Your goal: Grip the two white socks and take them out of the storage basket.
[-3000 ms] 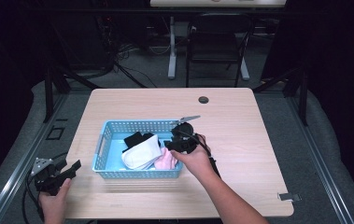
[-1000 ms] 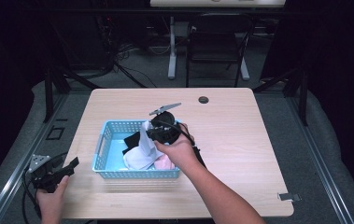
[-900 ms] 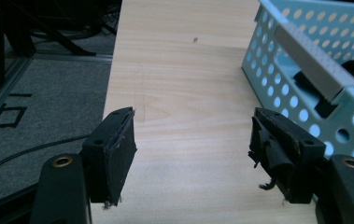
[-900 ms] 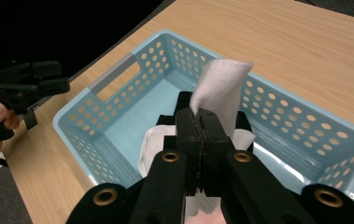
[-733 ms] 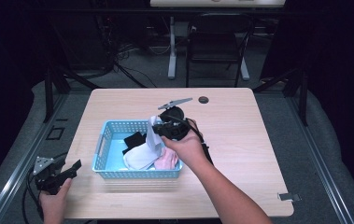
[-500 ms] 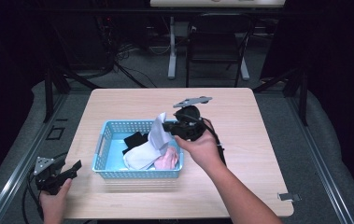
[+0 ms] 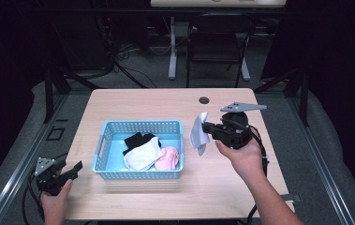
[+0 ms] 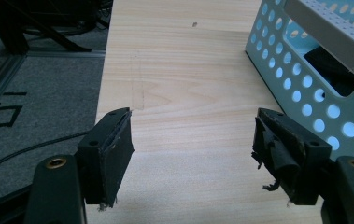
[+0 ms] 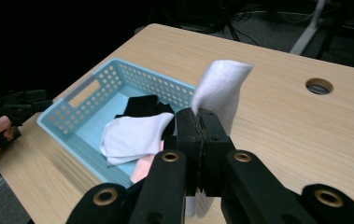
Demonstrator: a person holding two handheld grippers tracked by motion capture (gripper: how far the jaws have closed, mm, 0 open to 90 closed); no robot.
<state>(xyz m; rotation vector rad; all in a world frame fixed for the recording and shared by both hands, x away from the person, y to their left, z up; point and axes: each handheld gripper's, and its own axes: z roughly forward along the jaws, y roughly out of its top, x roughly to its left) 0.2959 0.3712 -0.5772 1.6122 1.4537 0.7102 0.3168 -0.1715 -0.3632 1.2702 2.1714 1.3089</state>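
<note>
High view has my right gripper (image 7: 208, 127) clamped on a white sock (image 7: 198, 133) — it's dangling over bare table (image 7: 240, 197), just right of the blue basket (image 7: 142, 125). Left gripper (image 8: 191, 154) sits wide open near the table's left corner — nothing between its jaws.

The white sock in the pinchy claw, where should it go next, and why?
Probably down onto the bare table right of the blue basket, then let go. The right gripper is shut on the white sock, which hangs in the air clear of the basket.
</note>
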